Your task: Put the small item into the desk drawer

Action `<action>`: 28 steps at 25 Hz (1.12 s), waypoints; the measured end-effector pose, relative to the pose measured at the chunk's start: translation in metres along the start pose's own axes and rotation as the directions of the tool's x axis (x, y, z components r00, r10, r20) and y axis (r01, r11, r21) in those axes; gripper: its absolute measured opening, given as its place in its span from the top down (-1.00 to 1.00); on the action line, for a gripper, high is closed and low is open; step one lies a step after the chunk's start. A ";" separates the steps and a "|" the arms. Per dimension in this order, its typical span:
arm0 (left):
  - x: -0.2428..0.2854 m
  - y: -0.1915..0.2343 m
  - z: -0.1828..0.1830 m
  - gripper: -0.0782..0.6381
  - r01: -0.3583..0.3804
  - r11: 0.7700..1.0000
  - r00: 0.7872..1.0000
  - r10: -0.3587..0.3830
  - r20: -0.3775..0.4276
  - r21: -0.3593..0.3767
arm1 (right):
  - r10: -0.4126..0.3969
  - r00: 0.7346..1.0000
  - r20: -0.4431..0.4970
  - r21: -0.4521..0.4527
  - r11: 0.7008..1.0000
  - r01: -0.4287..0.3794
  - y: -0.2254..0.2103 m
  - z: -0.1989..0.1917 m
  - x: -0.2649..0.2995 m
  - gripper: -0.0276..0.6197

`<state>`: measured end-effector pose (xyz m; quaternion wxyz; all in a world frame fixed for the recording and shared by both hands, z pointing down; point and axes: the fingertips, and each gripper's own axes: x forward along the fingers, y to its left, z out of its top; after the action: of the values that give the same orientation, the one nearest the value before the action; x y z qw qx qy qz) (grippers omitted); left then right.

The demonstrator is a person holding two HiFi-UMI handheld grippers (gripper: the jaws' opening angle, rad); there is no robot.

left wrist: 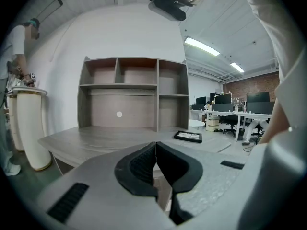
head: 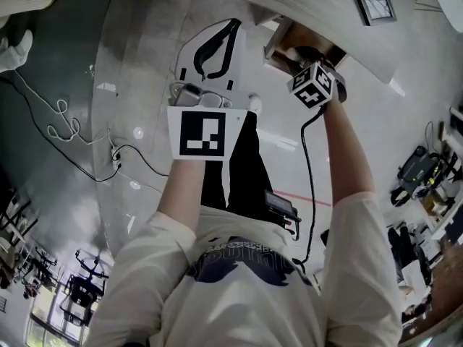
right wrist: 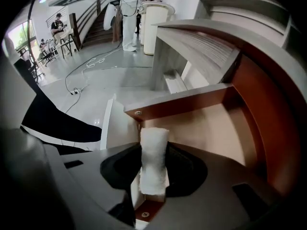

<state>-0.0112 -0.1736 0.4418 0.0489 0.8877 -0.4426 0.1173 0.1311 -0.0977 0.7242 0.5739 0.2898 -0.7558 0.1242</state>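
The small item (right wrist: pixel 153 159) is a white fuzzy roll standing upright between the jaws of my right gripper (right wrist: pixel 153 171), which is shut on it. This gripper (head: pixel 304 55) reaches over the open desk drawer (head: pixel 278 45), and its view looks down into the drawer's bare wooden inside (right wrist: pixel 211 123). The head view hides the item behind the gripper's marker cube. My left gripper (head: pixel 231 27) hangs left of the drawer, away from it. Its black pads (left wrist: pixel 139 164) meet at the tips with nothing between them, so this gripper (left wrist: pixel 155 145) is shut and points at the desk.
The grey desk top (right wrist: pixel 211 47) overhangs the drawer. A hutch with open shelves (left wrist: pixel 132 92) and a framed picture (left wrist: pixel 188 136) sit on the desk. Cables (head: pixel 65 129) trail on the floor at left. A white pillar (left wrist: pixel 29 128) stands beside the desk, with office desks and chairs (left wrist: pixel 235 121) beyond.
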 end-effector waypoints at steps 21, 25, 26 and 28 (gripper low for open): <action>0.006 0.011 -0.012 0.76 -0.002 1.000 1.000 0.001 -0.017 -0.022 | 0.037 0.993 -0.108 -0.082 0.996 -0.046 0.008 -0.007 0.026 0.52; 0.007 0.010 -0.014 0.76 0.000 1.000 1.000 -0.001 -0.021 -0.026 | 0.027 0.992 -0.120 -0.123 0.992 -0.042 0.007 -0.010 0.028 0.52; 0.008 0.009 -0.015 0.76 0.000 1.000 1.000 0.000 -0.021 -0.027 | 0.027 0.992 -0.120 -0.125 0.991 -0.042 0.007 -0.010 0.028 0.51; 0.008 0.010 -0.016 0.76 -0.001 1.000 1.000 0.000 -0.020 -0.029 | 0.028 0.993 -0.115 -0.123 0.992 -0.042 0.007 -0.010 0.028 0.51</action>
<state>-0.0167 -0.1826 0.4588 0.0661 0.8856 -0.4438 0.1201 0.1305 -0.0951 0.7547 0.6304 0.2324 -0.7335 0.1031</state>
